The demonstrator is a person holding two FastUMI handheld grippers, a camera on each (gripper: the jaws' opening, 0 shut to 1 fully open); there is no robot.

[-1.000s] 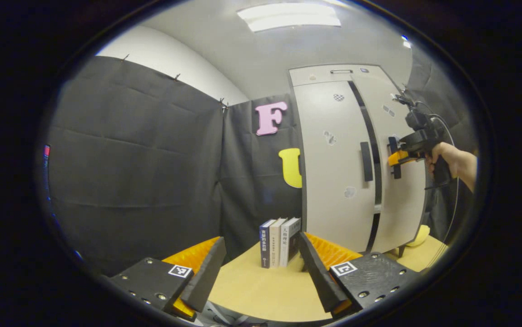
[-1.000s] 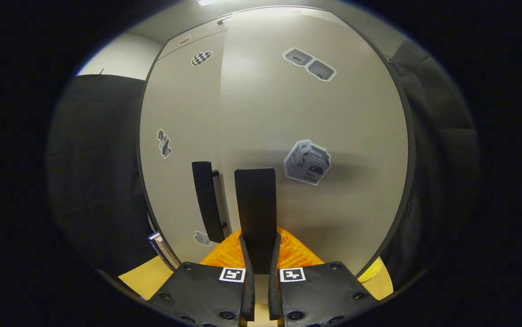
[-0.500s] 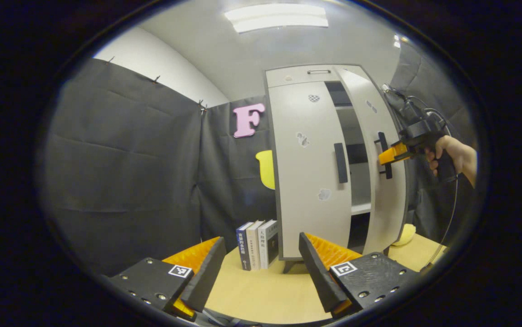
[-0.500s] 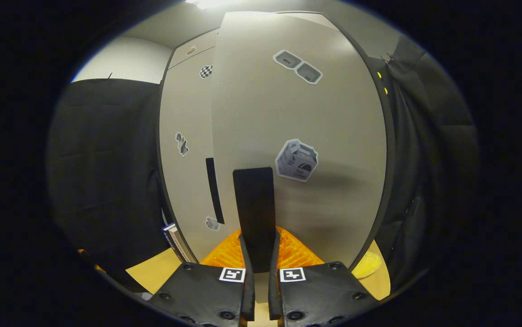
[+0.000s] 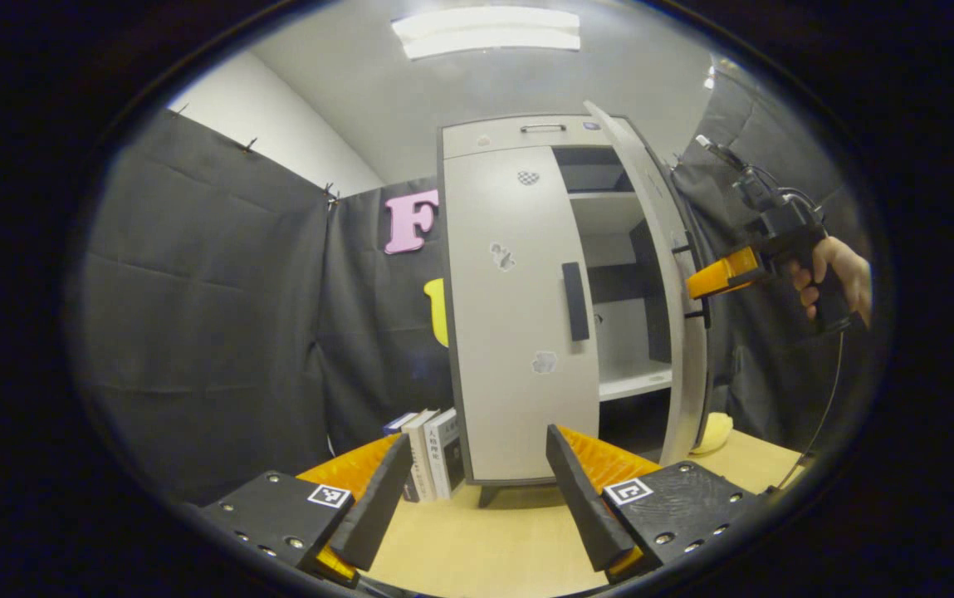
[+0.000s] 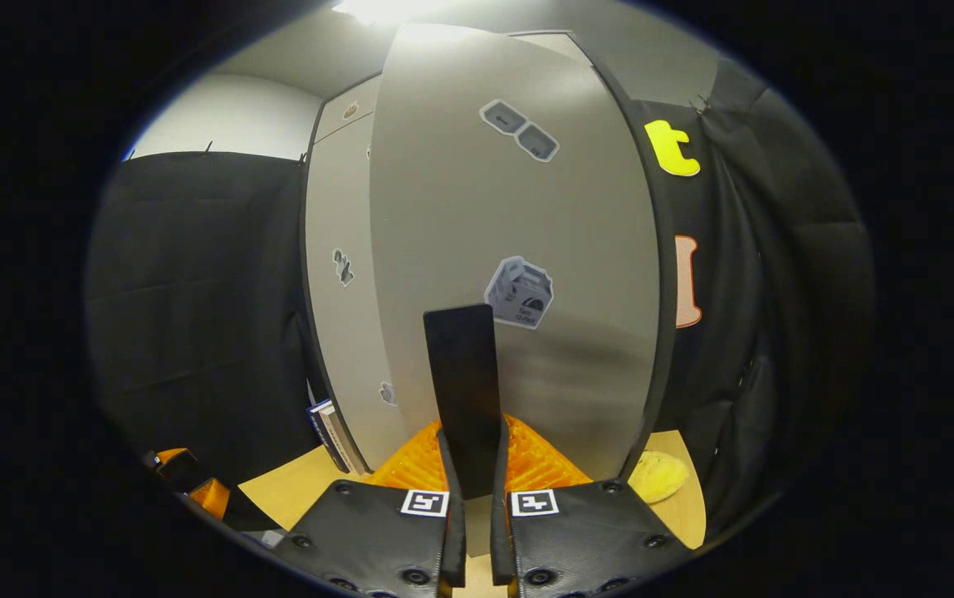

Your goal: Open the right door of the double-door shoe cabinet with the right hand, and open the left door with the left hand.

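Note:
The pale shoe cabinet stands on the table. Its left door [image 5: 518, 316] is closed and carries a dark vertical handle [image 5: 575, 301]. The right door [image 5: 680, 332] is swung well out, so I see it nearly edge-on in the left gripper view. My right gripper [image 5: 713, 278], held by a hand [image 5: 838, 278], grips that door's handle. In the right gripper view the door face [image 6: 526, 208] is right in front, and my right gripper [image 6: 474, 440] is shut on the dark handle [image 6: 462, 374]. My left gripper [image 5: 478, 438] is open and holds nothing, a good way in front of the left door.
Shelves [image 5: 634, 382] show inside the open half. Several books [image 5: 431, 453] stand left of the cabinet on the wooden table [image 5: 485, 548]. A yellow object [image 5: 713, 432] lies by the cabinet's right foot. Black cloth walls close in on the left and right.
The right door has swung from barely ajar to well open, drawn by my right gripper on its handle. The left gripper has turned more toward the cabinet, still open.

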